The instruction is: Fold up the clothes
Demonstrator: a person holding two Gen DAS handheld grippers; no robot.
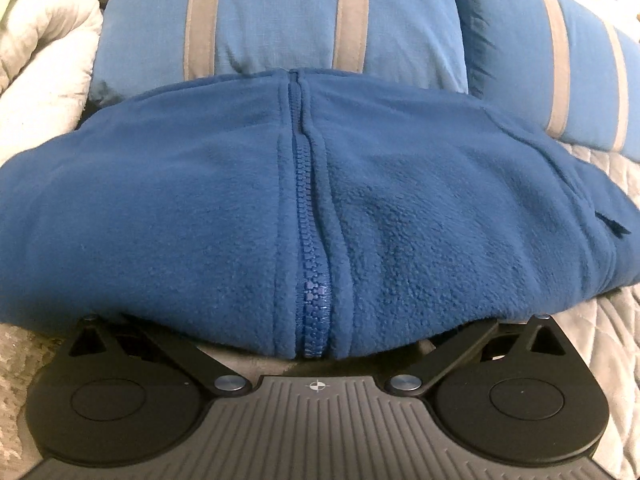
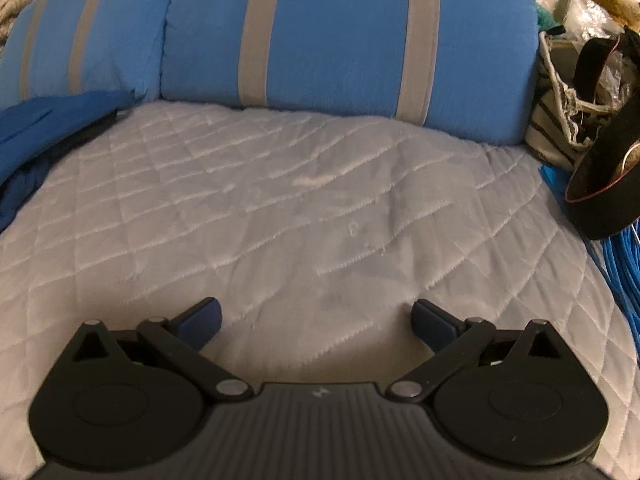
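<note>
A dark blue fleece jacket (image 1: 224,208) lies folded on the bed, its closed zipper (image 1: 310,248) running up the middle of the left wrist view. Its near hem drapes over the front of my left gripper (image 1: 316,340) and hides both fingertips. The gripper's arms are spread wide and nothing looks pinched. In the right wrist view the same jacket (image 2: 44,132) shows only as an edge at the far left. My right gripper (image 2: 316,320) hovers open over bare quilt, well apart from the jacket, with nothing between its blue pads (image 2: 202,322).
A grey quilted bedspread (image 2: 280,208) covers the bed. Two blue pillows with grey stripes (image 2: 344,40) (image 1: 276,24) lie along the far side. A striped bag (image 2: 560,120), a black cap (image 2: 604,176) and blue cords (image 2: 624,280) crowd the right edge. A pale blanket (image 1: 40,60) sits at the left.
</note>
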